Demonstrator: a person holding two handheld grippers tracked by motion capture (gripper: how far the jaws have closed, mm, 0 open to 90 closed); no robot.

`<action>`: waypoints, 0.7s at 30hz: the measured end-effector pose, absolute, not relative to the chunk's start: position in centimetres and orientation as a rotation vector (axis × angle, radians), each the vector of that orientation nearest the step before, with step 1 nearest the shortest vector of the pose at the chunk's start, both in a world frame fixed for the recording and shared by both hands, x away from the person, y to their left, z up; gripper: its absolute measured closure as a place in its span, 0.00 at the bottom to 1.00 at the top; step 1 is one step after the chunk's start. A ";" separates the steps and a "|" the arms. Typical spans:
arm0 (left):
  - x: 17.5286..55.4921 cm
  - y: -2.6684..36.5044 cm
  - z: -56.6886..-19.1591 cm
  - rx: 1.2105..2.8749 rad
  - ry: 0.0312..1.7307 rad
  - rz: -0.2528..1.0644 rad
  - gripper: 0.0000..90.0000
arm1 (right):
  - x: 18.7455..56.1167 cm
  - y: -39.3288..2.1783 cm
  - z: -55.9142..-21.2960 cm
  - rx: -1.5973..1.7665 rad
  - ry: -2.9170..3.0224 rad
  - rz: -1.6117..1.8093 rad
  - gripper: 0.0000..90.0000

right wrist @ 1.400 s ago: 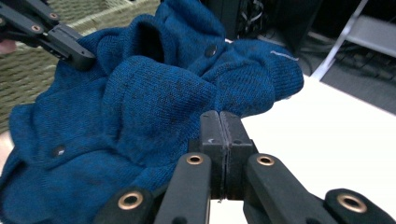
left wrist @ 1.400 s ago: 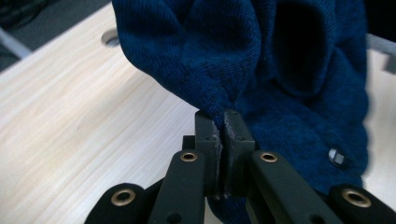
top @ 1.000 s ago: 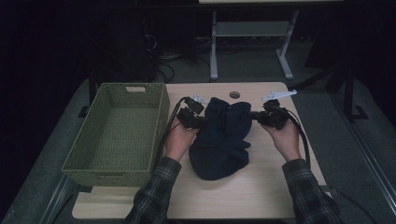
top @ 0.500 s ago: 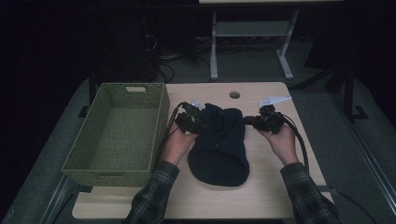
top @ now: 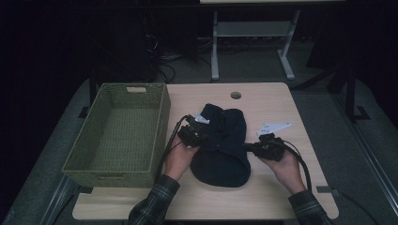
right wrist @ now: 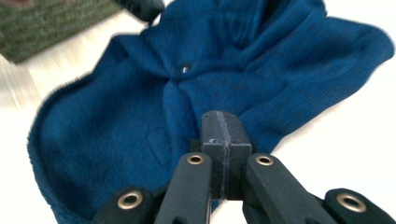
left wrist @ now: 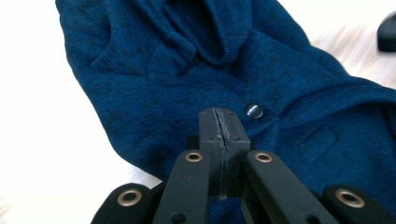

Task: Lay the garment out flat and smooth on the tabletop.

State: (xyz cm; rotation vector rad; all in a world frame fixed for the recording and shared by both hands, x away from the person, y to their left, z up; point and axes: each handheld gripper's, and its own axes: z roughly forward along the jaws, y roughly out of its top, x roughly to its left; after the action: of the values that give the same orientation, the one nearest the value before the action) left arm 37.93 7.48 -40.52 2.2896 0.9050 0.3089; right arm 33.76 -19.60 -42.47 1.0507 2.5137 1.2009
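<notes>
The green woven basket [top: 119, 133] walls off the counter's [top: 263, 197] left side, its right wall just beside the left gripper [top: 201, 138]. The blue knit garment [top: 220, 145] fills the middle between both grippers. Bare counter lies open along the near edge, the far edge around the round hole [top: 236, 95], and to the right of the right gripper [top: 247, 146].

**No Readable Text on the Table**

Nothing legible is showing in any view: no words, labels, brand marks or numbers are appearing on the blue knitted garment [top: 220, 145], the green woven basket [top: 117, 131] or the wooden table [top: 281, 98].
</notes>
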 end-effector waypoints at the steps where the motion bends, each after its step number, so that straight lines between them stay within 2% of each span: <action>1: 37.9 7.5 -40.5 2.290 0.905 0.309 0.99 | 33.8 -19.3 -43.0 1.057 2.527 1.186 1.00; 10: 39.4 7.4 -41.9 2.320 0.944 0.274 0.99 | 34.3 -18.6 -46.0 1.056 2.618 1.018 1.00; 21: 38.4 7.0 -43.8 2.420 0.932 0.242 0.98 | 34.4 -19.7 -46.2 1.073 2.607 0.980 1.00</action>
State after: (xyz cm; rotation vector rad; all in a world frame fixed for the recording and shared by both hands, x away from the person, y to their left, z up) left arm 38.39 6.96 -43.82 2.4201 0.9325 0.2419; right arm 34.43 -19.74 -46.21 1.0727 2.6074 0.9796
